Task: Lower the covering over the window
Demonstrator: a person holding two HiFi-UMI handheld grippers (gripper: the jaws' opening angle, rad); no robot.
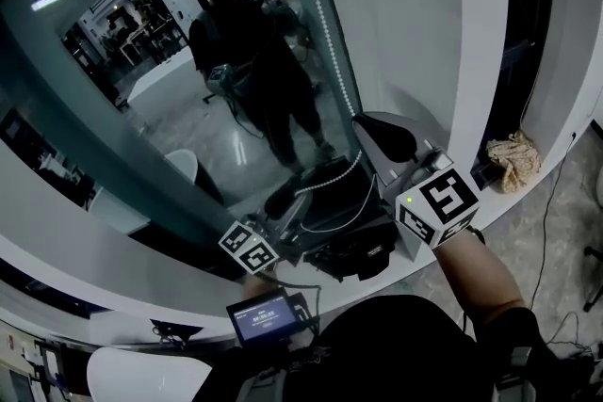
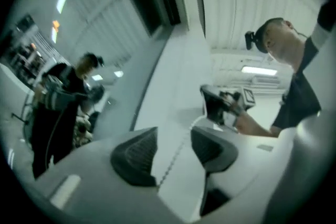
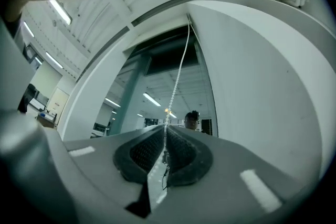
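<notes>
Bead chain hangs white and straight (right tongs clench it, left tongs released).

No legible text, brand or number anywhere. Small screen at lower edge of head view: pale lines of characters, too small to read. Marker cube and second marker cube: black-and-white square code patterns only, no letters, no digits.
</notes>
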